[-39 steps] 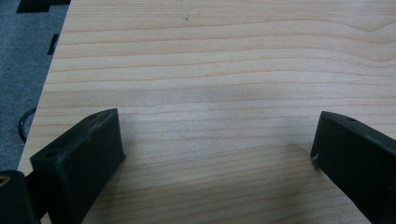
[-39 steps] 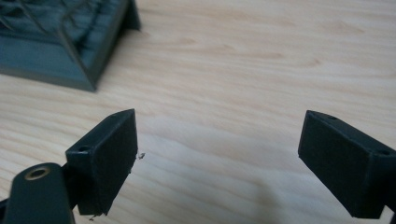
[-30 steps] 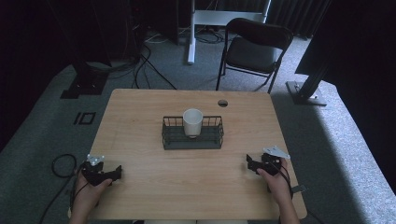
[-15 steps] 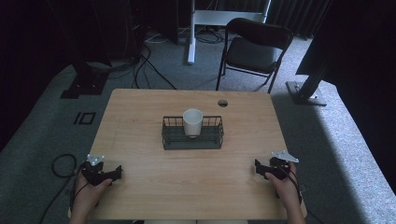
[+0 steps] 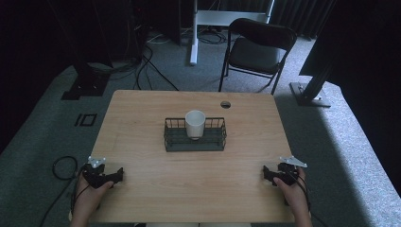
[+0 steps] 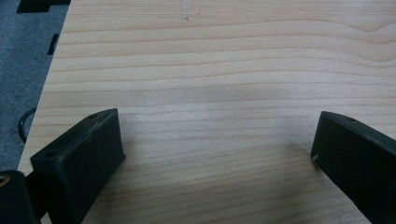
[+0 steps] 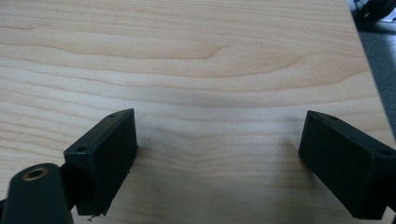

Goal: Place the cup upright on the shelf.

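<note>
Grippers sit at the 2 near corners of the table (image 5: 142,113), 1 in each of our hands. We hold the left gripper (image 5: 116,176) low over the near left corner, its jaws spread wide with nothing between them; in the left gripper view only bare wood grain lies between the 2 black jaws, and the table's left edge runs just past the left-hand one. We hold the right gripper (image 5: 265,174) by the near right corner, its jaws equally wide apart and gripping nothing, with the table's right edge close by in the right gripper view. At the middle of the table, well apart from both grippers, stands a dark wire basket (image 5: 175,140). A white cup (image 5: 195,124) stands upright inside it, near its centre, rising above the basket's rim.
</note>
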